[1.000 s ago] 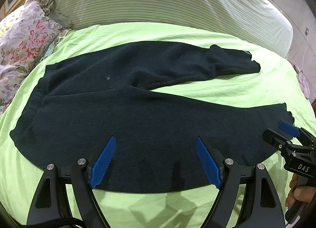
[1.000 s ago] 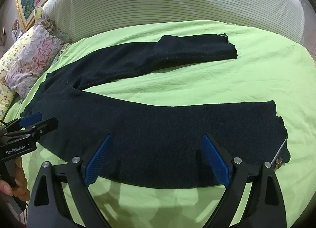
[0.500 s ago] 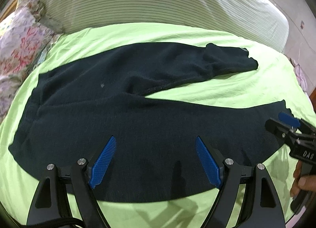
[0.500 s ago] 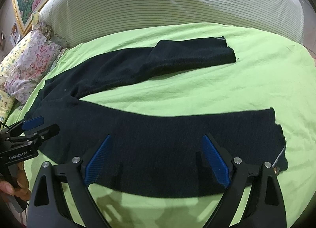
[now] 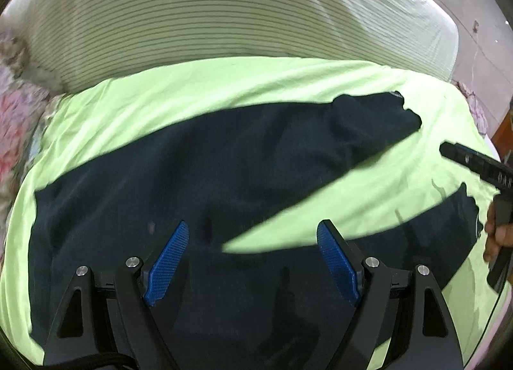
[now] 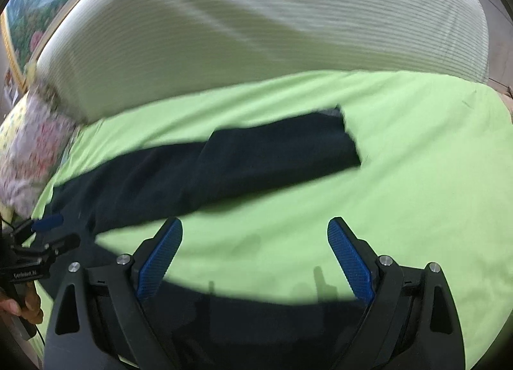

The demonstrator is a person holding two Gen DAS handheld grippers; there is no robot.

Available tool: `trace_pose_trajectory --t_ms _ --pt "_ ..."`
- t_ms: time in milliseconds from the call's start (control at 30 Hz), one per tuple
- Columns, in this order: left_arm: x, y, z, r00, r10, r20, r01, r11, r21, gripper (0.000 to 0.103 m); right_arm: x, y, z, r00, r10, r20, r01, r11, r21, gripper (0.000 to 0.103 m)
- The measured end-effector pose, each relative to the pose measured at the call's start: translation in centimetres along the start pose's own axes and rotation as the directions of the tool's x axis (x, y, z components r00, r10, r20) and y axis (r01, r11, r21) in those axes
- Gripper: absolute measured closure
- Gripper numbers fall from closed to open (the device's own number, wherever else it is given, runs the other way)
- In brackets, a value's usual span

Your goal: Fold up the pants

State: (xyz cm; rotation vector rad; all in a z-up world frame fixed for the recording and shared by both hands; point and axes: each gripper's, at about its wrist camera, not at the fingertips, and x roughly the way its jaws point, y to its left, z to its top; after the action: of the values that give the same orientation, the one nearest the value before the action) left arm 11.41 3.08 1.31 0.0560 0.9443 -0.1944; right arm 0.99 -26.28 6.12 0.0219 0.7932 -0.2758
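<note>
Pants of dark, soft knit lay flat on the lime-green bedsheet as you held both tools low over them, the two legs splayed in a V with a wedge of bare sheet between. Your left gripper hung above the seat and crotch, its blue pads spread wide and closed on nothing; your right gripper sat over the near leg's edge, pads just as wide apart and equally empty. The far leg ran toward its cuff near the striped bolster, while the near leg reached the bed's right edge. By the look of the limp drape and soft creases, the cloth was light, floppy and not slippery on cotton; it would likely sag and trail if you lifted it from one point alone. A sound hold would be at edges rather than the middle: the near leg's cuff with your right tool, the waistband or outer hip with your left, pinching a full fold of fabric so it could not slide free. Lifted together, the near leg could be carried over onto the far one. A floral pillow sat at the left. No box, basket or other container appeared in either view, so nothing was there to be filled or emptied.
</note>
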Motion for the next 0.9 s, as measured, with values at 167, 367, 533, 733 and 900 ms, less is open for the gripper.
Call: trace_pose_trajectory --t_ms 167,367,533,733,900 --pt "2.4 1.0 4.4 0.997 -0.071 -0.021 0.072 0.997 0.035 0.02 2.9 -2.4 4.0 0.999 -0.02 -0.026 0.021 0.999 0.042 0.011" --pt "7.0 0.4 9.5 0.993 -0.086 -0.078 0.1 0.977 0.19 0.02 6.6 -4.7 8.1 0.999 -0.024 -0.045 0.026 0.998 0.049 0.011" --pt "10.9 -0.3 12.1 0.984 -0.096 -0.152 0.138 0.945 0.297 0.02 8.8 -6.2 10.8 0.998 -0.005 -0.061 0.008 0.999 0.047 0.011" --pt "14.3 -1.4 14.4 0.964 -0.14 -0.227 0.217 0.906 0.362 0.021 11.5 -7.9 12.7 0.993 -0.01 -0.118 0.017 0.998 0.059 0.011" --pt "16.8 -3.0 14.9 0.946 -0.119 -0.301 0.247 0.867 0.433 0.027 13.5 -8.4 13.4 0.981 0.044 -0.19 -0.032 0.998 0.062 0.045"
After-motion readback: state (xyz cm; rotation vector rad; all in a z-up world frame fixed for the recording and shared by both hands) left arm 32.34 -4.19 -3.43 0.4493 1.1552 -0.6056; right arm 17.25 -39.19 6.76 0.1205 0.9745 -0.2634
